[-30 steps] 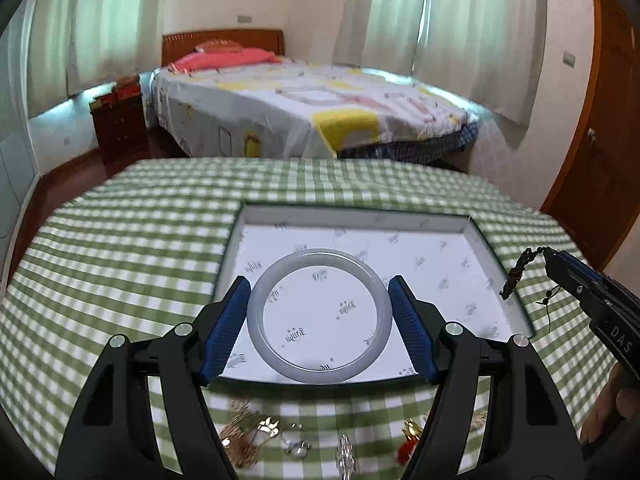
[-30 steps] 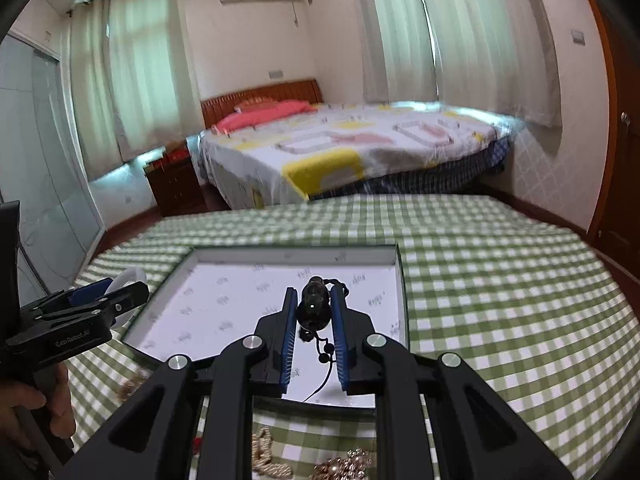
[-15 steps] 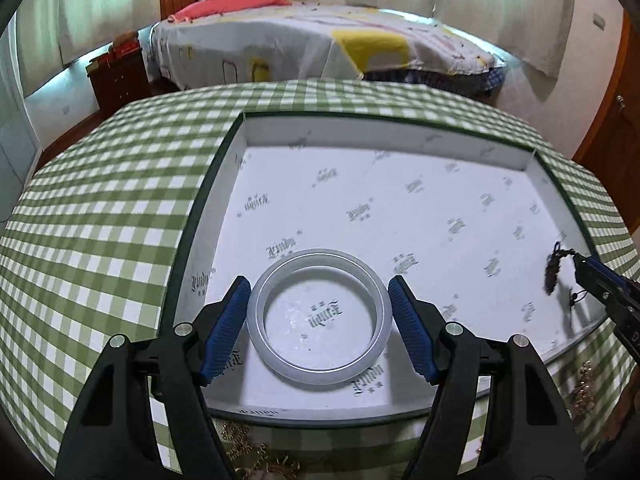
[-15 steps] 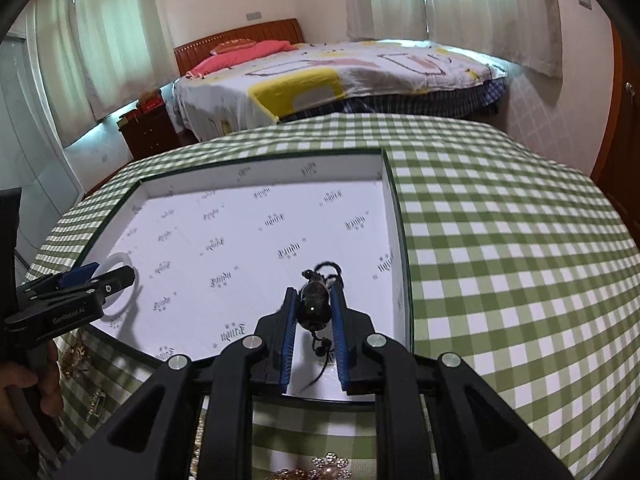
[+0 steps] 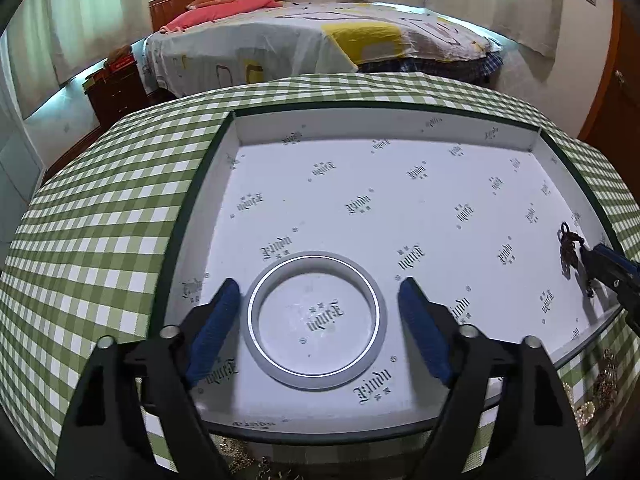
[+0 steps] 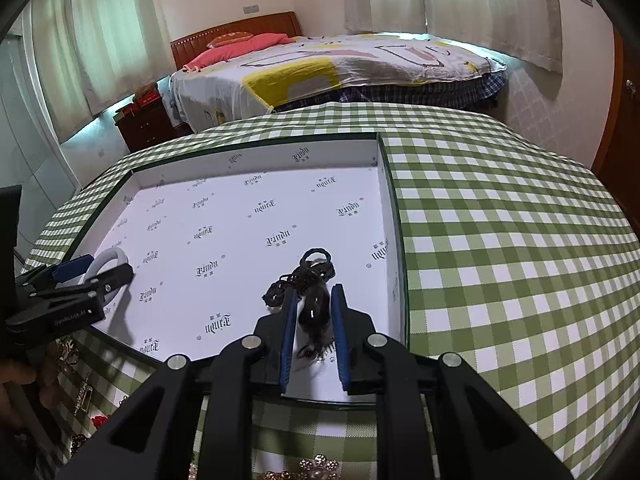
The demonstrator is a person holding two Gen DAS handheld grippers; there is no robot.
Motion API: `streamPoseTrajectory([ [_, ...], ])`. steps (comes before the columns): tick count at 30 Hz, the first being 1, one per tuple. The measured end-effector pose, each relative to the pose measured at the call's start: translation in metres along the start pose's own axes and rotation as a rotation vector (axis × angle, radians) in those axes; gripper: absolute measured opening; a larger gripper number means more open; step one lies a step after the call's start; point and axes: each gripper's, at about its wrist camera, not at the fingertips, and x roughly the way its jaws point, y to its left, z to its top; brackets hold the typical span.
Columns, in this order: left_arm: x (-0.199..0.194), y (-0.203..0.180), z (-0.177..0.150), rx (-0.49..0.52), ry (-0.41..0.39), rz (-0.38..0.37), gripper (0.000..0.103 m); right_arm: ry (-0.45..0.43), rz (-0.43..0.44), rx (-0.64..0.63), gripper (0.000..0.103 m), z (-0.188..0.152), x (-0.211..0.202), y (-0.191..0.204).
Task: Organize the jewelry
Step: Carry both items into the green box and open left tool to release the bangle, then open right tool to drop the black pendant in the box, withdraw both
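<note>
Jewelry is what we are sorting, and two pieces now sit in the shallow white box (image 5: pixel 532 140) on our green checked tablecloth (image 6: pixel 500 240). Our pale, smooth bangle (image 5: pixel 316 316), a plain grey-white ring with a bright inner edge, lies flat on the printed box floor near the front left corner. Our left gripper (image 5: pixel 318 320) straddles it, its blue pads (image 5: pixel 218 320) standing clear on both sides with a gap each way, and its jaws are opening. Our right gripper (image 6: pixel 314 316) holds its narrow blue fingers (image 6: pixel 340 340) just apart around a dark braided cord bracelet (image 6: pixel 304 276) with a dark bead, which rests on the box floor near the right wall; these jaws are opening too, and we cannot tell whether the pads touch the bead. Loose gold and pearl pieces (image 6: pixel 316 466) lie on the cloth just in front of the box, partly hidden by our gripper arms. Beyond the table stand a bed (image 5: pixel 320 40) with a pink pillow (image 5: pixel 216 10), a dark wooden nightstand (image 5: pixel 116 88) and pale curtains (image 6: pixel 100 20).
</note>
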Motion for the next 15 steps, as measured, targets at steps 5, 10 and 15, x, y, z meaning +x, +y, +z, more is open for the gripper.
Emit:
streamPoseTrajectory([
  [5,-0.001,-0.002,0.0,-0.002,0.005,-0.009,0.083,-0.006,0.016,-0.003,0.034,-0.001,-0.003,0.003],
  [10,-0.025,-0.002,-0.002,-0.008,-0.046,-0.014,0.083,-0.042,0.021,-0.002,0.036,-0.004,-0.023,0.008],
  [15,-0.064,-0.004,-0.016,-0.03,-0.128,-0.017,0.083,-0.084,0.032,-0.003,0.036,-0.019,-0.057,0.021],
])
